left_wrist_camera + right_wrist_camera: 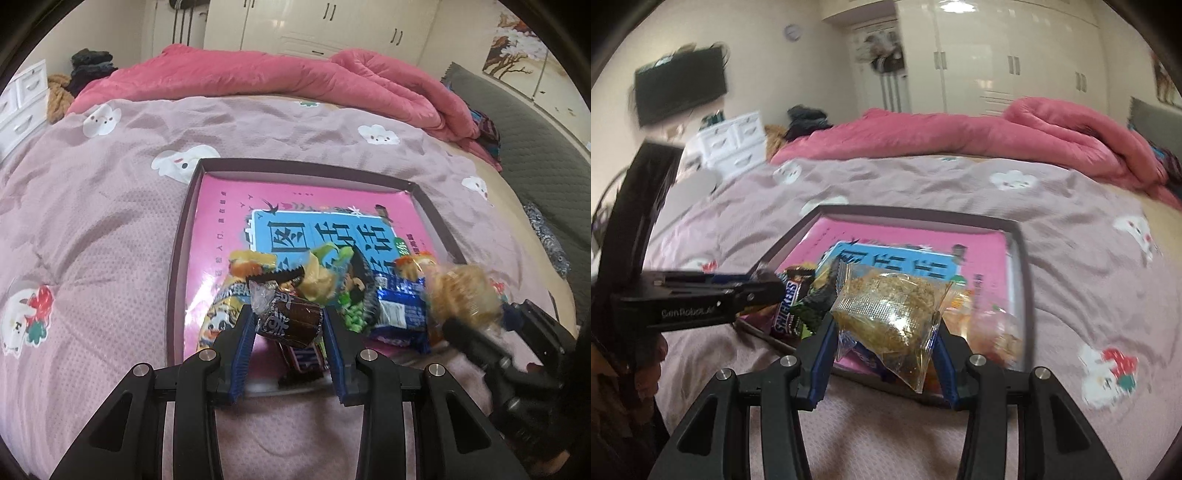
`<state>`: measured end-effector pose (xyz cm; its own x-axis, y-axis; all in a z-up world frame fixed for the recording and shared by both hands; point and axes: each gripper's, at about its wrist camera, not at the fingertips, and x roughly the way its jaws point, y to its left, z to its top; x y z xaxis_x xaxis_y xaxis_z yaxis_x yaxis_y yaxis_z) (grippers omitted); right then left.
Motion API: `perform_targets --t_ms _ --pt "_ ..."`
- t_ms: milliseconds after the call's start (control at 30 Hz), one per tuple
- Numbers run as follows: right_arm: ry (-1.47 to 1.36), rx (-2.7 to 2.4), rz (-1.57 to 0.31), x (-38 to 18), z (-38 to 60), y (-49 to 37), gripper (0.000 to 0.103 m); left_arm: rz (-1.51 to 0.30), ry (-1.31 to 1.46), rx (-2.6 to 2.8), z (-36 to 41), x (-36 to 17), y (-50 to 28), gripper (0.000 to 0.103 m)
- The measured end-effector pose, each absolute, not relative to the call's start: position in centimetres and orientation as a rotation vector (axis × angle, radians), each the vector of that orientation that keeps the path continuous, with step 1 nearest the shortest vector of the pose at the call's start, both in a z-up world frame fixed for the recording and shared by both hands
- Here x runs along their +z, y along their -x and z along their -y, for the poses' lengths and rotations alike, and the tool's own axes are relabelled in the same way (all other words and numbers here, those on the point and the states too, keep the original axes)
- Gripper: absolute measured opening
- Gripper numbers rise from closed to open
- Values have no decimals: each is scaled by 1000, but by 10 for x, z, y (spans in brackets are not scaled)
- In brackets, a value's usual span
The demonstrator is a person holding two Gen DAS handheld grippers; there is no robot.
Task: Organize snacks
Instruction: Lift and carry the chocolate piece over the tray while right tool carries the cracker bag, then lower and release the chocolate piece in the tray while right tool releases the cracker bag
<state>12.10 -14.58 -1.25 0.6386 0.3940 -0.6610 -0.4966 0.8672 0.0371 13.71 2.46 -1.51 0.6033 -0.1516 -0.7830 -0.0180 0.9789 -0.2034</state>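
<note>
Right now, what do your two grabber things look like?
Both are black plastic with shiny silver bolts. The left tool and the right tool each have two fingers with ribbed blue pads. White lettering runs along the left one's side.

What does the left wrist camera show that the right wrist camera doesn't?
Only the left wrist view shows the left gripper clamping a small brown wrapped candy, plus a blue foil packet. Only the right wrist view shows the wall-mounted black television and the Snickers bar label. Both show the dark-rimmed pink tray, the pink bedspread, and the clear packet of golden crispy snack held by the right gripper.
</note>
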Motion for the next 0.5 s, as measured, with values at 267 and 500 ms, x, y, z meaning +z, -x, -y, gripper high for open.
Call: perform_targets --t_ms 267,500 --pt "204 521 -733 -26 129 -133 48 -940 216 -72 -28 -24 -149 37" --pt "226 519 -724 -31 123 -135 51 -939 226 -72 -28 -26 -152 38"
